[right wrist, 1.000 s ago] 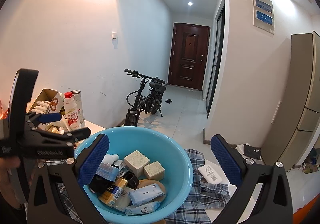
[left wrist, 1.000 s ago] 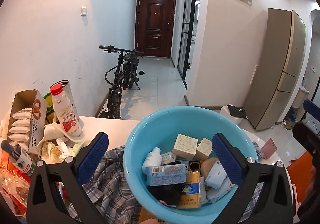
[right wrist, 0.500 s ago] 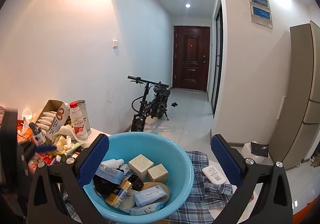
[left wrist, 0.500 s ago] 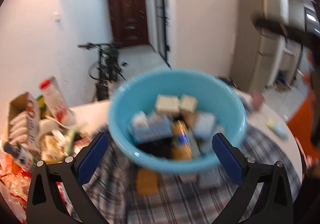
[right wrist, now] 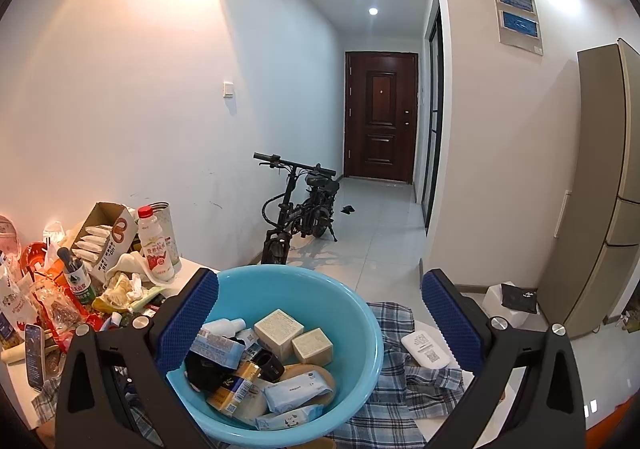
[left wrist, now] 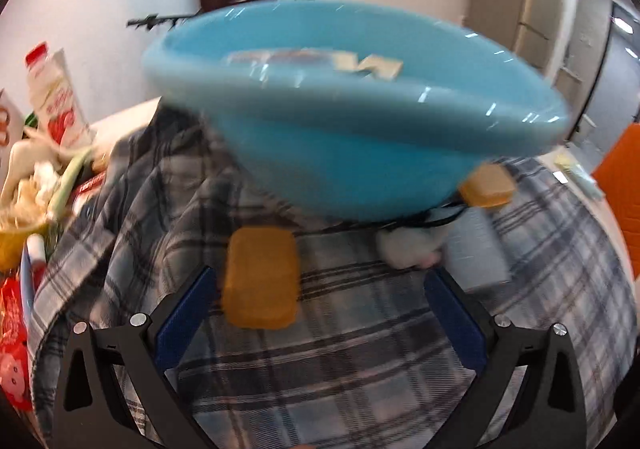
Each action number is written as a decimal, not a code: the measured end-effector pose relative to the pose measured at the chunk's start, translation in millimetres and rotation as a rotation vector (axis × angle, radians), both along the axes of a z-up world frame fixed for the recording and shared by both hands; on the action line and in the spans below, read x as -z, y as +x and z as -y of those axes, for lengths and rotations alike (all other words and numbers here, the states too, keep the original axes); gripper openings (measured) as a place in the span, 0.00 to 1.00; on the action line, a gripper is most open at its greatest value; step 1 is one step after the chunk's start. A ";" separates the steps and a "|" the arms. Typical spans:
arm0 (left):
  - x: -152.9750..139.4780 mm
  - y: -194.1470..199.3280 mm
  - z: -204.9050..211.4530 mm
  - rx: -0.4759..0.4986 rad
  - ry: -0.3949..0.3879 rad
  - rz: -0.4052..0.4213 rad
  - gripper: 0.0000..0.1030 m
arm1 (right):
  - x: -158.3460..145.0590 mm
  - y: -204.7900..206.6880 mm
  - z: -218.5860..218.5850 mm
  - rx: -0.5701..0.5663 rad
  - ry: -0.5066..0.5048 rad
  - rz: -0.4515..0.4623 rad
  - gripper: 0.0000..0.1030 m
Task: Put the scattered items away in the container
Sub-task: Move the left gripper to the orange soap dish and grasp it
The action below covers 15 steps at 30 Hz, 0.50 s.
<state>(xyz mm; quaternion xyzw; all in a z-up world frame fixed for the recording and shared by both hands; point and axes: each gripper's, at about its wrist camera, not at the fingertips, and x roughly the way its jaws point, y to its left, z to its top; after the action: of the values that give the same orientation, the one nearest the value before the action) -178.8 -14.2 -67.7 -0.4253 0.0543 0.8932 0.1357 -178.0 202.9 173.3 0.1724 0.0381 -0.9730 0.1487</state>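
Plaid cloth (left wrist: 360, 349) is spread over the tabletop, where a blue basin (right wrist: 280, 329) full of small boxes and packets is set. Both the left tool (left wrist: 320, 313) and right tool (right wrist: 320, 325) are held wide apart, empty. An orange pack (left wrist: 260, 281), blurred, is seemingly lying before the basin.

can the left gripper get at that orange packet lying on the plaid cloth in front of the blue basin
Probably yes. The left gripper is open and low over the plaid cloth, with the orange packet just ahead beside its left finger. Nothing lies between; the blue basin sits behind it.
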 end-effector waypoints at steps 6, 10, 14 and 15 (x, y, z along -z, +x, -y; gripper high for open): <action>14.4 -5.2 5.9 -0.035 -0.012 0.022 0.99 | 2.0 -0.8 3.2 -0.004 0.012 0.007 1.00; 13.0 -6.2 12.8 -0.050 0.048 0.029 0.99 | 2.8 -0.6 7.9 -0.006 0.031 0.011 1.00; 13.6 -7.4 17.0 -0.064 0.074 0.038 0.84 | 3.4 1.1 14.5 -0.009 0.057 0.007 1.00; 13.7 -7.7 18.0 -0.064 0.081 0.039 0.82 | 4.0 0.9 16.3 -0.013 0.060 0.008 1.00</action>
<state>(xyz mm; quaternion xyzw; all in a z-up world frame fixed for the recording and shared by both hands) -186.5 -32.2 -81.4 -0.4383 0.0018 0.8900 0.1254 -177.1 186.7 169.3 0.1807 0.0680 -0.9696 0.1500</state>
